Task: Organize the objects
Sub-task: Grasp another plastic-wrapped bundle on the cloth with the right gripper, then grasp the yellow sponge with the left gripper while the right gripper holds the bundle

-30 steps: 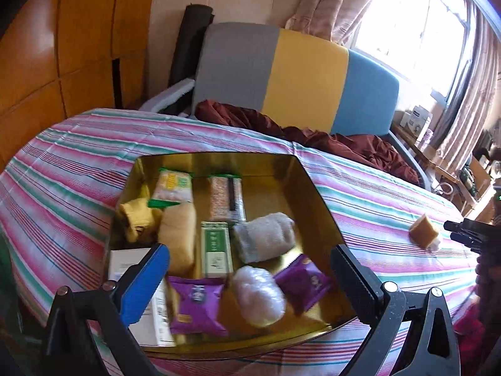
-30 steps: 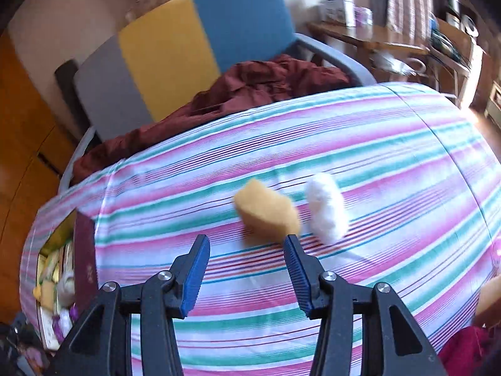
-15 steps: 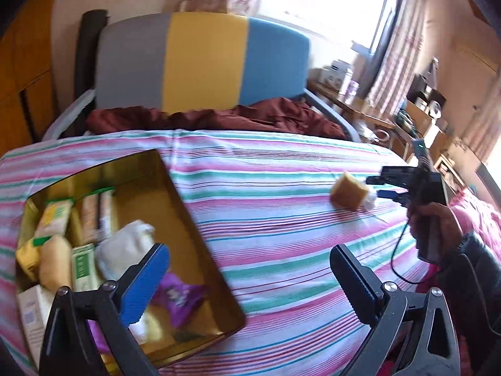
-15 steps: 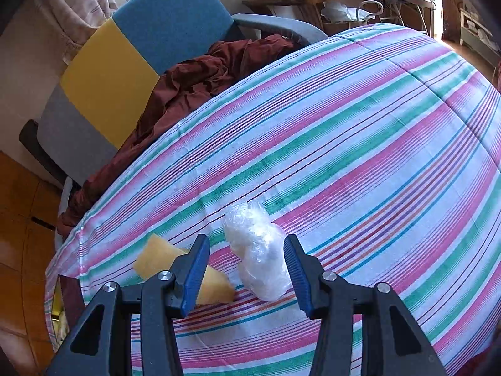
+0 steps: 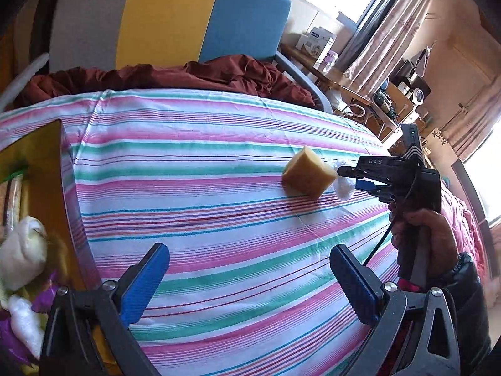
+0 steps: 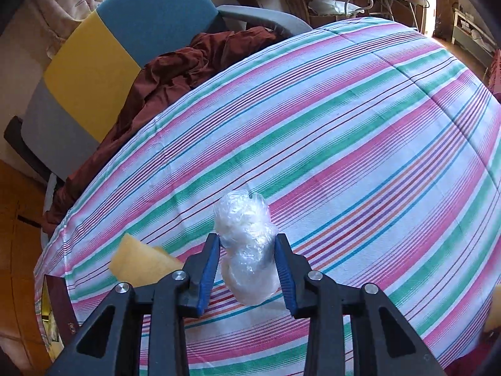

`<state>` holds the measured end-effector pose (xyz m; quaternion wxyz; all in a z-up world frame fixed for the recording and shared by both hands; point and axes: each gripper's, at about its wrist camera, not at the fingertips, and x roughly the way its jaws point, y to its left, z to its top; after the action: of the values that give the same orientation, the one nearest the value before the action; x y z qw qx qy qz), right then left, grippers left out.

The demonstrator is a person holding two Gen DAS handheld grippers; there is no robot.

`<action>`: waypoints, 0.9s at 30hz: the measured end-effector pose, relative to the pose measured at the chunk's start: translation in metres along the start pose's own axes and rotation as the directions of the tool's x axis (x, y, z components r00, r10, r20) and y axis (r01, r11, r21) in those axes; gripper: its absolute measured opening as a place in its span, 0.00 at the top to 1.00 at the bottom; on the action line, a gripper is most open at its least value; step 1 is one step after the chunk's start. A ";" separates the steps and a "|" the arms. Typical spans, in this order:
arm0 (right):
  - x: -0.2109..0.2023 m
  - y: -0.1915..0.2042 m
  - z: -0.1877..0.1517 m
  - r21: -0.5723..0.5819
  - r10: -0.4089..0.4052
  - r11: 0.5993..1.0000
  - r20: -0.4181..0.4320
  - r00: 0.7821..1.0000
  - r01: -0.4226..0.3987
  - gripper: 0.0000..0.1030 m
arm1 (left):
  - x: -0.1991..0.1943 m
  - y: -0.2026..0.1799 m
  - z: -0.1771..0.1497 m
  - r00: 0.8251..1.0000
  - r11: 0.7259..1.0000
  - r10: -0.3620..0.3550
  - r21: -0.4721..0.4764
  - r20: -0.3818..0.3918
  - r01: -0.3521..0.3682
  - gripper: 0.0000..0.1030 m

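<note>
The right gripper (image 6: 247,260) points down at the striped tablecloth (image 6: 360,131), its jaws closing on a clear plastic-wrapped white bundle (image 6: 245,244); both blue pads (image 6: 208,269) press against the sides of the bundle, which rests on the cloth. Only the right wrist view shows this contact. In the left wrist view the same gripper (image 5: 350,178) appears from the side at the far right of the table, held by a hand (image 5: 422,235) in a dark sleeve, and only a small white part of the bundle (image 5: 344,188) shows past its tips. The left gripper (image 5: 250,282) hangs over bare cloth with its jaws wide apart and nothing between them; it is seen in the left wrist view alone. A yellow sponge block (image 5: 308,174) lies on the tablecloth just beside the bundle; the left wrist view shows it whole, while the right wrist view shows only part of it (image 6: 141,263) behind the left finger. The gold-lined box (image 5: 34,163) at the left table edge holds a white rolled cloth (image 5: 22,250), purple packets (image 5: 12,341) and other wrapped items; the right wrist view gives only a corner of the box (image 6: 59,310). A grey, yellow and blue chair (image 5: 175,15) with a dark red cloth (image 5: 194,75) on it stands behind the table in both views.
</note>
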<state>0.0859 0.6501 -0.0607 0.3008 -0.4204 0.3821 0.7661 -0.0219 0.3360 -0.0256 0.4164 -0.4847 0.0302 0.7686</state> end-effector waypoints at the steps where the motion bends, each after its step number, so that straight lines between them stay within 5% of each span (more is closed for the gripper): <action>1: -0.001 -0.002 0.000 0.009 -0.013 1.000 0.000 1.000 0.013 0.66 | 0.005 -0.001 0.001 1.000 1.000 0.004 -0.008 -0.008 -0.004 0.00; 4: -0.008 -0.012 0.000 0.048 -0.006 0.999 0.001 1.000 0.006 0.66 | 0.018 -0.007 0.007 0.999 1.000 0.028 0.002 -0.031 -0.028 0.00; 8: -0.016 -0.014 0.002 0.063 0.015 0.998 0.017 1.000 -0.016 0.66 | 0.037 -0.034 0.017 0.997 0.990 0.072 0.127 -0.029 -0.068 0.00; 16: -0.022 -0.018 0.006 0.091 0.047 0.995 0.026 0.999 -0.049 0.66 | 0.089 -0.083 0.039 0.994 0.935 0.102 0.344 -0.033 -0.085 0.00; 22: -0.021 -0.021 0.010 0.097 0.063 0.993 0.018 0.998 -0.064 0.65 | 0.118 -0.109 0.047 0.992 0.868 0.122 0.483 0.015 -0.114 0.00; 27: -0.022 -0.024 0.012 0.106 0.058 0.993 0.016 0.998 -0.060 0.65 | 0.140 -0.114 0.060 0.995 0.864 0.098 0.495 0.011 -0.091 0.00</action>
<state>0.1102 0.6702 -0.0449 0.3025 -0.3872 0.4327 0.7559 -0.0141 0.5224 -0.0608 0.4885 -0.3652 0.2527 0.7511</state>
